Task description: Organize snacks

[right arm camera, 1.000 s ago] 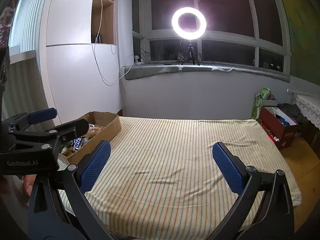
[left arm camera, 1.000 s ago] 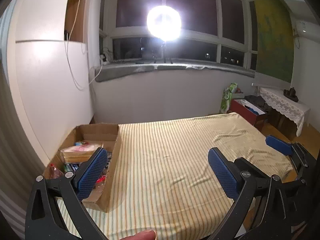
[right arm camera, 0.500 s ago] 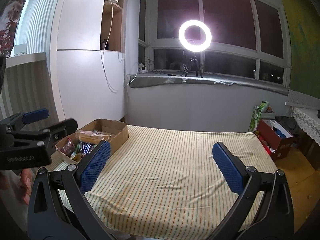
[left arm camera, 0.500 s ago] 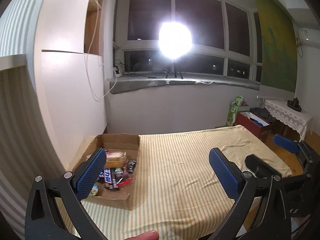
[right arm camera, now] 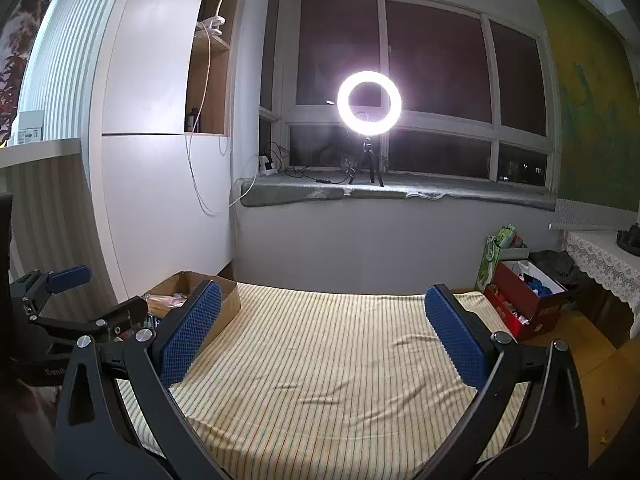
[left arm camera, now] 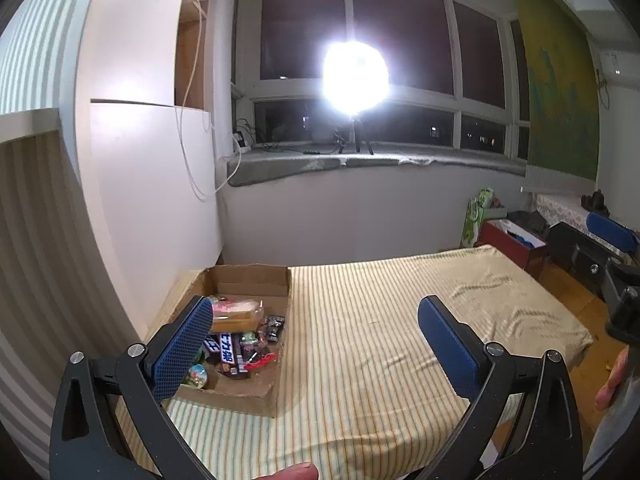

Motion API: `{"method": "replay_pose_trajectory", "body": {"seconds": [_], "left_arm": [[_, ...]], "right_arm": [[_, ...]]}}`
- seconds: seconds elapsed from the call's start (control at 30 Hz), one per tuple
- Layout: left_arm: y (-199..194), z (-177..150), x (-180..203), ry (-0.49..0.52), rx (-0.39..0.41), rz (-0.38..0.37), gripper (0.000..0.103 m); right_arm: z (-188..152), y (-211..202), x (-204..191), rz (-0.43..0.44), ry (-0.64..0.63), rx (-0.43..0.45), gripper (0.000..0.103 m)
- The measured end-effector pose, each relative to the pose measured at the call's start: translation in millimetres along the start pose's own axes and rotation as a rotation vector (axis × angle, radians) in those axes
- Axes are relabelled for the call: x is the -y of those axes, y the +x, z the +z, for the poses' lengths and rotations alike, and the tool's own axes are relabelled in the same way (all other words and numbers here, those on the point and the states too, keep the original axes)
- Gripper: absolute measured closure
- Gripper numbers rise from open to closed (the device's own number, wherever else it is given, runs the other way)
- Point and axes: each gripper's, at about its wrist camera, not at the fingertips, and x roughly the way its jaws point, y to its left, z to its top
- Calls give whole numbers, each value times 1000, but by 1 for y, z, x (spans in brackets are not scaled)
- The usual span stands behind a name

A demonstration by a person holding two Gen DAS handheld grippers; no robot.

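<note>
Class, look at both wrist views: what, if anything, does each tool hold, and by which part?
Nothing is held. The left tool and the right tool are both open and empty above the striped cloth.

Both wrist views face the window across the striped bed (left arm camera: 380,320), sharing the cardboard box (right arm camera: 224,300).

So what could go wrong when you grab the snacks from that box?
Perhaps these:
1. The snacks lie heaped in the cardboard box, so the left tool, open, might pinch two wrappers at once.
2. The bread bag looks soft; a hard squeeze could squash it.
3. The ring light glares, hiding details.
</note>
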Motion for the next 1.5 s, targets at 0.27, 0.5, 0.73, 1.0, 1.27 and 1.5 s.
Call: {"method": "replay_pose_trajectory", "body": {"seconds": [0.27,0.5,0.73,1.0,1.27,1.5], "left_arm": [[-12,1,-8,-20,17,0,1],[-12,0,-11,-28,16,6,1],[-12,0,-11,-35,9,-3,1],[-14,0,-11,-33,9,-7,1],[-13,-1,-11,-27,5,4,1],[-13,-3,-9,-16,1,-3,1]], "right_arm": [[1,-3,-5,8,0,-1,0],[-1,-1,-8,14,-2,-11,0],[-2,1,-9,21,-6,-17,0],[-2,2,-10,20,-3,-18,0],[-5,2,-11,23,-7,-21,0],[-6,2,-11,29,-13,-23,0]]}}
